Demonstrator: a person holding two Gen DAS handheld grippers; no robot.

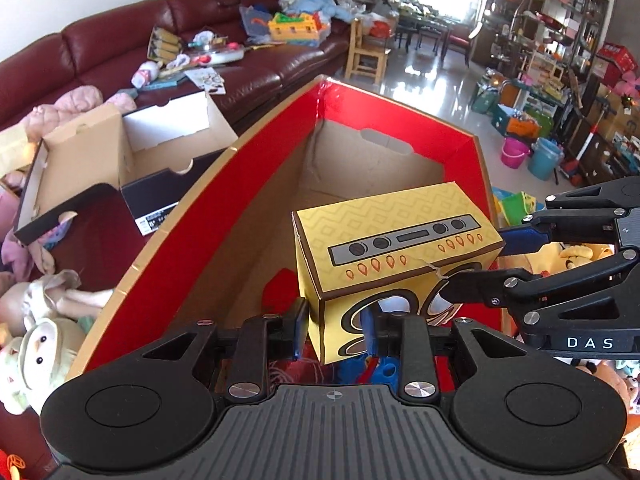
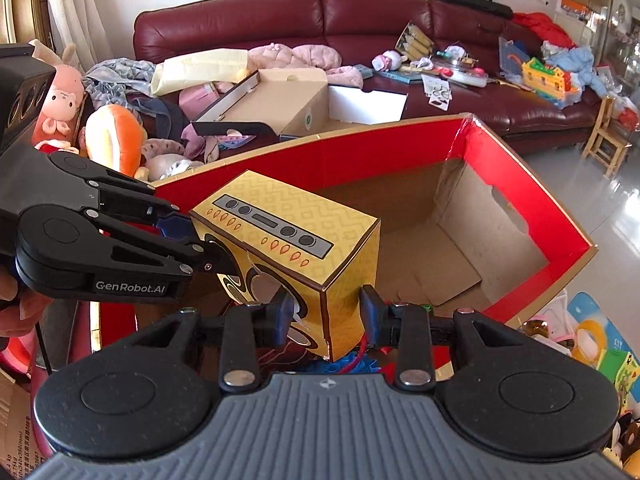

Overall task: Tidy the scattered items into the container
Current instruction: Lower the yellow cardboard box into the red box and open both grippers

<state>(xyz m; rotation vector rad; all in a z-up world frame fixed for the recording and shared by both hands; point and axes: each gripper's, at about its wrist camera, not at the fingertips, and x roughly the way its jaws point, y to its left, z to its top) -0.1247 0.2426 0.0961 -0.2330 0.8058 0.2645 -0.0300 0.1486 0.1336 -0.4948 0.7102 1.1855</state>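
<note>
A yellow cardboard toy stereo box (image 1: 394, 256) hangs over the open red-rimmed cardboard container (image 1: 248, 184). My left gripper (image 1: 336, 330) is shut on the box's lower front corner. My right gripper (image 1: 472, 268) enters from the right and clamps the box's right edge. In the right wrist view the same box (image 2: 304, 240) sits between my right gripper's (image 2: 326, 314) pads, with the left gripper (image 2: 196, 240) gripping its left side. The container's (image 2: 532, 184) brown floor shows beyond the box. Blue and red toys (image 2: 352, 360) lie inside, below the box.
A dark red sofa (image 2: 360, 20) behind is strewn with toys, clothes and an open shoebox (image 1: 120, 160). Plush toys (image 1: 36, 344) lie left of the container. A small wooden chair (image 1: 366, 56) and buckets (image 1: 528, 156) stand on the tiled floor.
</note>
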